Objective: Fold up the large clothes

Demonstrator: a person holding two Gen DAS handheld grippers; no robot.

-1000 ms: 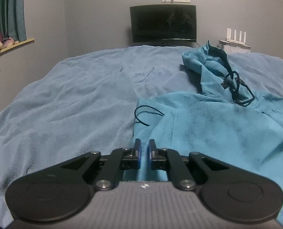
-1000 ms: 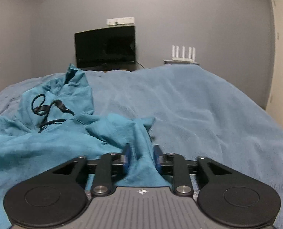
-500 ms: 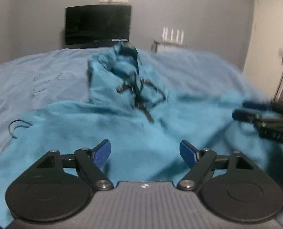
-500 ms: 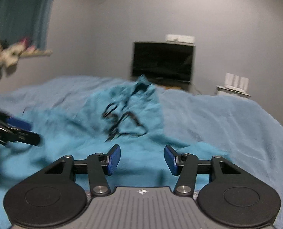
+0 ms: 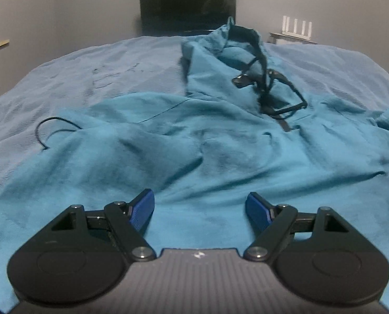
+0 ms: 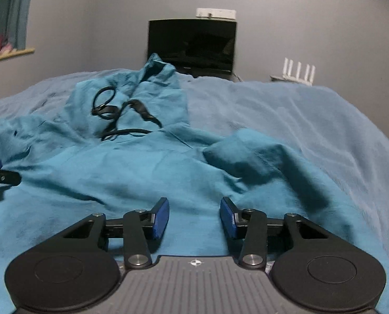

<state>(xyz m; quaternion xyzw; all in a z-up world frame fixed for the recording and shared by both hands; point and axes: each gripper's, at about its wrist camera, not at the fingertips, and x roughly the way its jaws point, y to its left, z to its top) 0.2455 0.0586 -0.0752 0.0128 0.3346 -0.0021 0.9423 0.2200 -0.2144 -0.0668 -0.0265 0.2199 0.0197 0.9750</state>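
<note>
A teal hooded garment (image 5: 207, 144) lies spread and wrinkled on a blue bed cover (image 5: 76, 78), hood at the far end, with black drawstrings (image 5: 270, 89) tangled on its chest. It also shows in the right wrist view (image 6: 142, 172). My left gripper (image 5: 199, 206) is open and empty, low over the near part of the garment. My right gripper (image 6: 194, 216) is open and empty over the garment's near right side, beside a bunched sleeve (image 6: 249, 157). The left gripper's tip shows at the left edge of the right wrist view (image 6: 0, 176).
A dark monitor (image 5: 187, 7) stands against the grey wall beyond the bed. A white router (image 5: 297, 27) sits on a shelf at the far right. A window sill (image 6: 11, 53) with curtain is at the left. A thin black cord (image 5: 50, 130) lies by the left sleeve.
Both grippers were shut on the garment's edges one second ago; they have let go, opened wide, and swung inward over the garment's body.
</note>
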